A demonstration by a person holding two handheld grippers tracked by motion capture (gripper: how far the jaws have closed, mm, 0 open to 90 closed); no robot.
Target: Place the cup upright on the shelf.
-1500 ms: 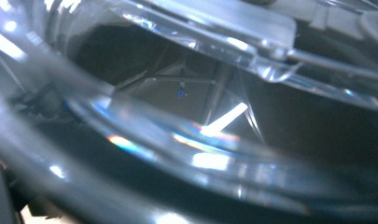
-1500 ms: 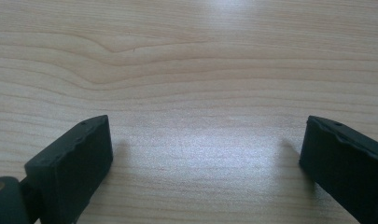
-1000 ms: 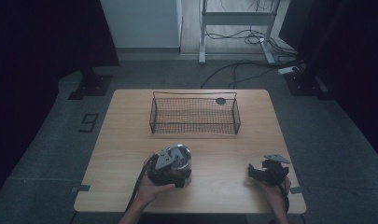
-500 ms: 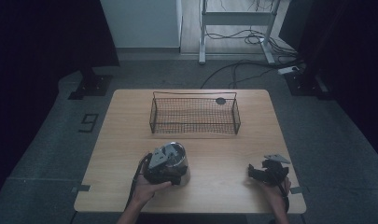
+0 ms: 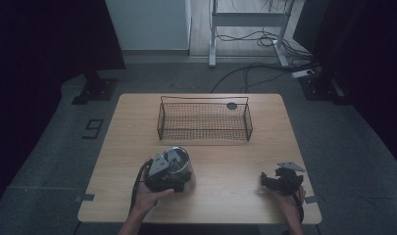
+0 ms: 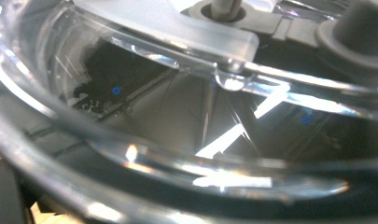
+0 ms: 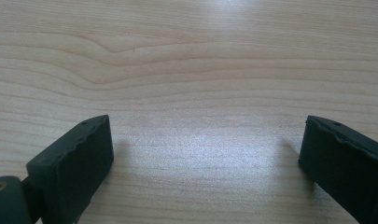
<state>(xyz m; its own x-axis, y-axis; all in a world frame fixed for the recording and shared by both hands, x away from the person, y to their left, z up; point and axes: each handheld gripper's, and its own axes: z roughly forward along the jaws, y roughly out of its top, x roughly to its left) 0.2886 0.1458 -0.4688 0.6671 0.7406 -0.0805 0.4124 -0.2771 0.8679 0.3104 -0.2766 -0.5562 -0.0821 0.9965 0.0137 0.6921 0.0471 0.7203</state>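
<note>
My right gripper (image 7: 205,154) hangs just over the wooden table (image 7: 191,60), jaws spread wide with nothing between them, bare pale grain running crosswise ahead of my tips.

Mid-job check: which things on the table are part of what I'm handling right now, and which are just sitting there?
In the job:
- clear round container, at the left gripper, very close to its camera
- left gripper itself

Just lying about:
- wire basket, at the far side of the table
- dark round spot beyond the basket
- right gripper, jaws apart over bare wood, idle
</note>
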